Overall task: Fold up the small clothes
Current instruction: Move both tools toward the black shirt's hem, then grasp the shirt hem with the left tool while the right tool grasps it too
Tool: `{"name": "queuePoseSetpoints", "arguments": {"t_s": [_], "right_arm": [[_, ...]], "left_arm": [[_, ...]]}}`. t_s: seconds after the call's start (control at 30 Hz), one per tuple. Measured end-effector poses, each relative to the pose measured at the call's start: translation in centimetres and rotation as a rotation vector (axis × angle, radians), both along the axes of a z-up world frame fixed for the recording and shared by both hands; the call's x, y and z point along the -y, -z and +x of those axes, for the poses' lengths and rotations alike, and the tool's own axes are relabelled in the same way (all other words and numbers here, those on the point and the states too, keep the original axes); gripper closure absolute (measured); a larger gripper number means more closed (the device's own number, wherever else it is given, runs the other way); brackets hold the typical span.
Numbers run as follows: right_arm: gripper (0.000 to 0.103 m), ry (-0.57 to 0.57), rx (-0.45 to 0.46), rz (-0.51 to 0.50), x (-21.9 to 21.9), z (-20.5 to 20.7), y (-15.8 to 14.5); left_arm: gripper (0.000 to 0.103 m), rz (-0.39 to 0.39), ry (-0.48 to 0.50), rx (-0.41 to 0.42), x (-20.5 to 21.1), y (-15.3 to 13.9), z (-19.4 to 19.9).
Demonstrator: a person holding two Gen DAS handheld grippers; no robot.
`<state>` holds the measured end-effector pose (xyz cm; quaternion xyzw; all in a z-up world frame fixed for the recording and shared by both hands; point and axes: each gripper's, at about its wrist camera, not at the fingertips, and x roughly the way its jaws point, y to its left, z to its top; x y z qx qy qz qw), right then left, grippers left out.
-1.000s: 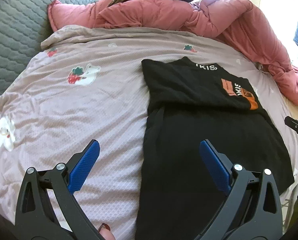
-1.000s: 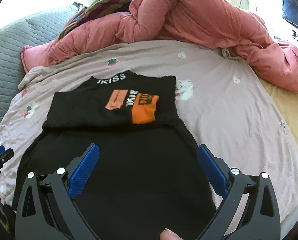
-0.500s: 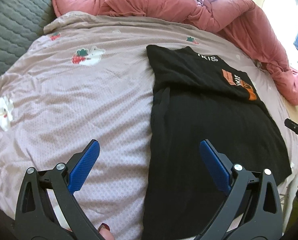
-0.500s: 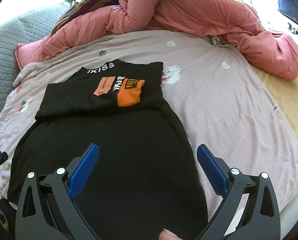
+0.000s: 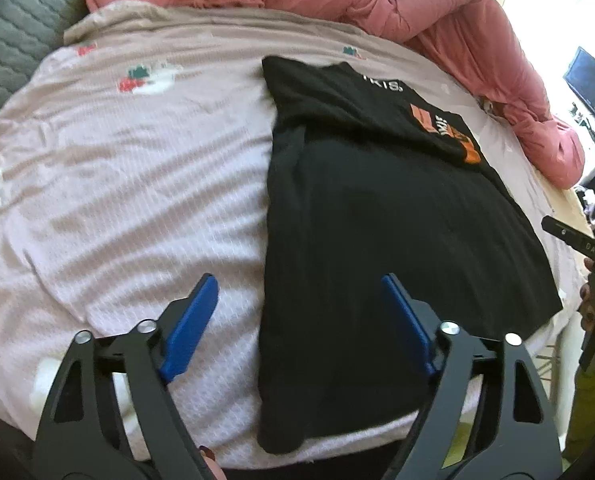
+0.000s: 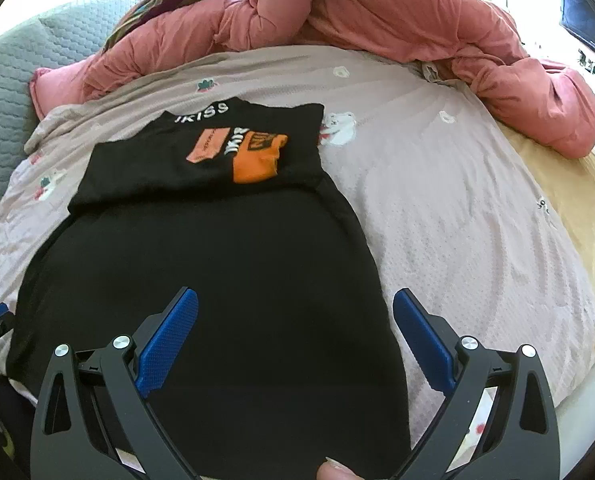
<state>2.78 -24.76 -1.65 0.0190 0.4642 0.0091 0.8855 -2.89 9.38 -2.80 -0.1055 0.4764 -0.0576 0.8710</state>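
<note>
A black T-shirt (image 6: 217, 280) lay flat on the pale pink printed sheet (image 5: 117, 180), its top part folded down so the orange patch and white lettering faced up. The left gripper (image 5: 297, 296) hung over the shirt's left edge near the hem, jaws spread wide, holding nothing. The right gripper (image 6: 295, 312) hung over the lower right of the shirt, jaws just as wide apart and empty. A rumpled pink duvet (image 6: 377, 12) was bunched along the far side of the bed
</note>
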Motion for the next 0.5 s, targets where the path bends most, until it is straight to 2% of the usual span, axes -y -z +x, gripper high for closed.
{"name": "queuePoseSetpoints", "arguments": {"t_s": [0.13, 0.2, 0.33, 0.4, 0.5], "right_arm": [[0.005, 0.000, -0.025, -0.017, 0.4, -0.6, 0.6], [0.005, -0.002, -0.036, -0.024, 0.7, -1.0, 0.8], [0.005, -0.005, -0.048, -0.062, 1.3, -2.1, 1.1], [0.005, -0.001, -0.057, -0.065, 1.7, -2.6, 1.4], [0.005, 0.009, -0.077, -0.055, 2.6, -3.2, 1.9]], "left_arm": [[0.044, -0.031, 0.019, -0.022, 0.1, 0.5, -0.4], [0.054, -0.045, 0.031, -0.039, 0.2, 0.9, -0.6], [0.058, -0.060, 0.043, -0.062, 0.3, 1.5, -1.0], [0.063, -0.076, 0.037, -0.059, 0.0, 1.4, -1.2], [0.065, -0.088, 0.031, -0.061, -0.2, 1.5, -1.4]]}}
